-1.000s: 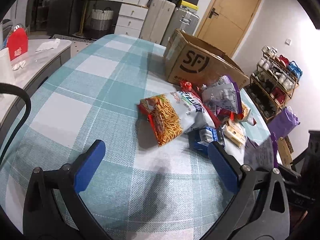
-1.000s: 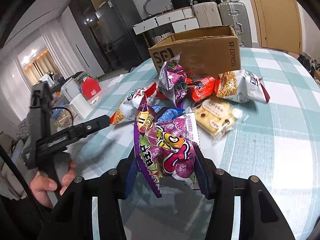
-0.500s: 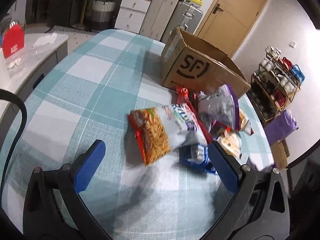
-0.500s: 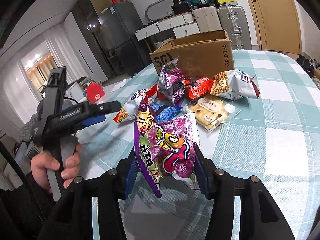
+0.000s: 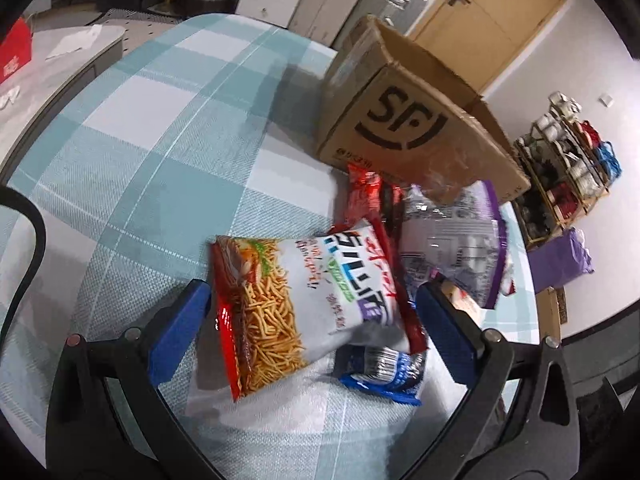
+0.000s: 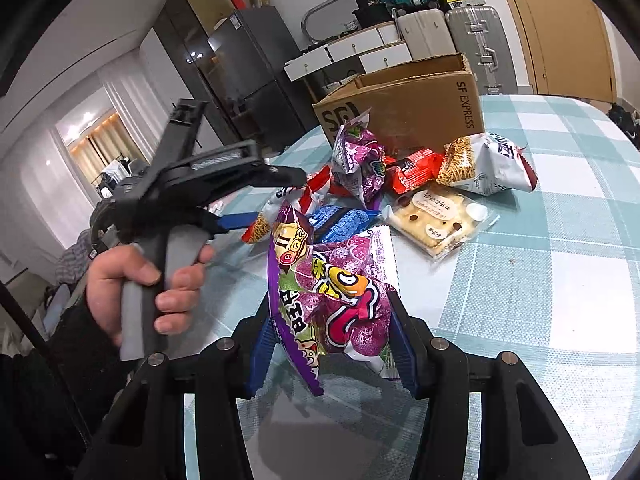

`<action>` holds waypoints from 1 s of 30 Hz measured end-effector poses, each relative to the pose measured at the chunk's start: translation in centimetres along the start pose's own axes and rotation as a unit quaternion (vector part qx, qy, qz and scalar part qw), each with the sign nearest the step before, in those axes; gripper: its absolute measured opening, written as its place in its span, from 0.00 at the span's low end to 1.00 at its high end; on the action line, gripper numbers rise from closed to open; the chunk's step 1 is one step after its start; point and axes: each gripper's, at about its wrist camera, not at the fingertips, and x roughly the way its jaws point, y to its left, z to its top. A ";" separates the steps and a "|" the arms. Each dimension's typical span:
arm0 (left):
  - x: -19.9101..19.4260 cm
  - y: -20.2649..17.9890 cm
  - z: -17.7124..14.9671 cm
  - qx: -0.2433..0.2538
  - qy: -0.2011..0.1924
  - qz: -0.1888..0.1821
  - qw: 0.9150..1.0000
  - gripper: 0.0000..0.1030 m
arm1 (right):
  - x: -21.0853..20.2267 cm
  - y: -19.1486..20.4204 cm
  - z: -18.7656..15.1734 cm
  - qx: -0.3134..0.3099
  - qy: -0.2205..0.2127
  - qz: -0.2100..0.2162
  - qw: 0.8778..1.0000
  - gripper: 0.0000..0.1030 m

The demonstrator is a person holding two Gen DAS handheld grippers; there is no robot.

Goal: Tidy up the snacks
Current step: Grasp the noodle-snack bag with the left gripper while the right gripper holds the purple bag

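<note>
My left gripper [image 5: 314,320] stands open low over the table, and a white-and-red noodle snack bag [image 5: 304,300] lies between its blue pads [image 5: 180,332], not squeezed. Beside it lie a blue packet [image 5: 380,372], a silver-purple bag [image 5: 452,240] and a red packet [image 5: 364,192]. Behind them is the open SF cardboard box [image 5: 400,120]. My right gripper [image 6: 332,344] is shut on a purple candy bag [image 6: 332,292], held above the cloth. From that side the left gripper [image 6: 276,196] is seen held by a hand [image 6: 160,280].
A second noodle bag [image 6: 484,164], a biscuit pack [image 6: 436,216] and another purple bag [image 6: 356,160] lie before the box [image 6: 400,108]. The checked tablecloth [image 5: 160,140] stretches left. A cup rack [image 5: 568,160] stands past the table's right edge, a counter [image 5: 60,60] on the left.
The left gripper has moved forward to the snack pile, so the noodle bag now lies between its open fingers. The right gripper has kept still with the purple candy bag.
</note>
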 end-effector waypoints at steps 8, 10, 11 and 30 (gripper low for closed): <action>0.4 -0.4 -0.1 0.015 -0.010 0.007 1.000 0.99 | -0.1 -0.5 0.0 0.014 -0.002 0.014 1.000 0.51; 0.4 -0.3 -0.2 0.017 -0.012 0.011 1.000 0.95 | -0.1 -0.6 0.0 0.017 -0.004 0.016 1.000 0.51; 0.3 -0.2 -0.2 0.015 -0.013 0.015 1.000 0.93 | -0.2 -0.6 0.0 0.018 -0.004 0.016 1.000 0.51; -1.3 0.7 -1.1 0.026 -0.005 0.000 1.000 0.60 | -0.4 -0.3 -0.4 0.018 -0.001 0.004 1.000 0.51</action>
